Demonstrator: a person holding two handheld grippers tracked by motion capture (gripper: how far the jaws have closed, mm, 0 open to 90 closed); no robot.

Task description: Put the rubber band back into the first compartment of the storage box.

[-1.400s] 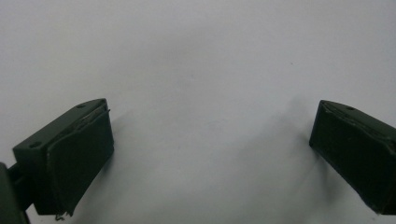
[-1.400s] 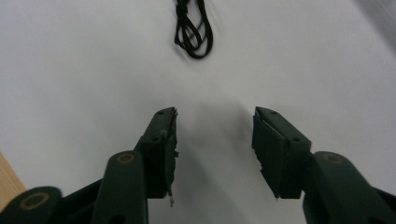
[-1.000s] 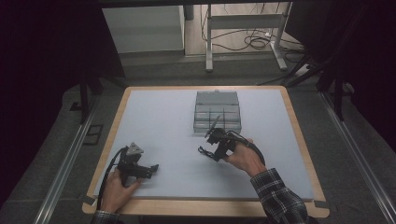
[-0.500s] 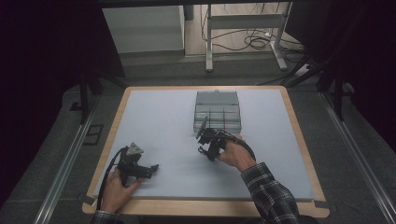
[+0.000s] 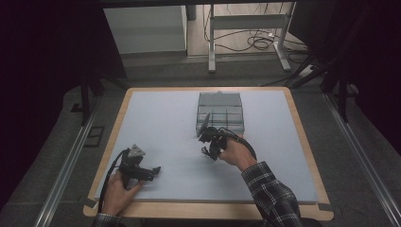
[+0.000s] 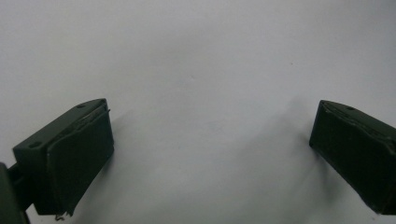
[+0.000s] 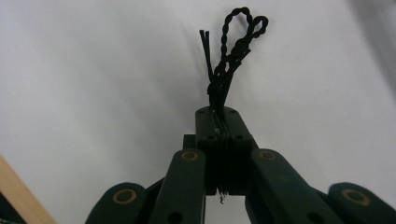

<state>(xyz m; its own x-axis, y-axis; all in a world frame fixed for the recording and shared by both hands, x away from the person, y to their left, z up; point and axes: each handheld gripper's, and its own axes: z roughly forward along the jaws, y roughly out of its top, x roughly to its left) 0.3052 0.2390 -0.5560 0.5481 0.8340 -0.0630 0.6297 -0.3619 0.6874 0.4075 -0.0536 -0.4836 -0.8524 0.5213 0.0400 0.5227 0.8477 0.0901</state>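
— Twist ties, a little black bunch of them, that's what the right gripper has got. Where do you see them from your side?

— Start big: the desk with its pale mat and wooden rim, then the clear compartment box towards the far side. The right gripper sits just in front of that box, at its near left corner, with the person's hand and checked sleeve behind it.

— And the fingers on that one?

— Its fingers have just been closing, and now they are pressed flat together with the lower ends of the ties pinched between the pads. The bunch sticks straight out past the fingertips, two twisted loops at the far end and a couple of straight ends beside them, over the pale mat.

— Touching the box?

— Can't tell from here; the bunch is too small from above.

— The other one?

— The left gripper rests low on the near left of the desk, well apart from the box. Its fingers stand wide apart with only bare mat between them.
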